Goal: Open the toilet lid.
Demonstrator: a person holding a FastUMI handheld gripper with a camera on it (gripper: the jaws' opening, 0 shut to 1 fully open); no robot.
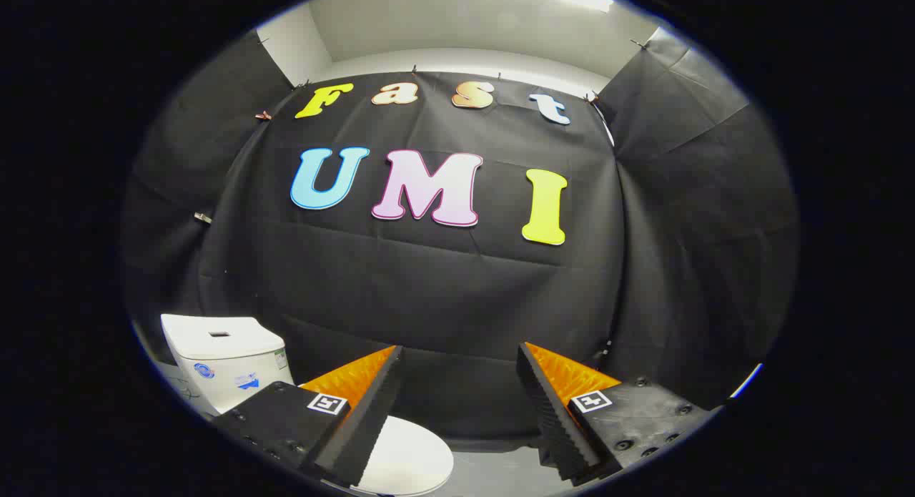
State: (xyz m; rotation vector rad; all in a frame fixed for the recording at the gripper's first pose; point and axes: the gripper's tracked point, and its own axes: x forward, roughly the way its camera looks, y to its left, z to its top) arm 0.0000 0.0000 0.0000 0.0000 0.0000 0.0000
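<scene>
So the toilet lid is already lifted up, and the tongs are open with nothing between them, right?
Not quite. The gripper view shows the toilet lid lying flat and closed, below and ahead of the tongs, with the tank behind it. The rest holds: the tongs are open with nothing between them.

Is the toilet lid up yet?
No: the lid lies flat below the open gripper, in front of the tank.
</scene>
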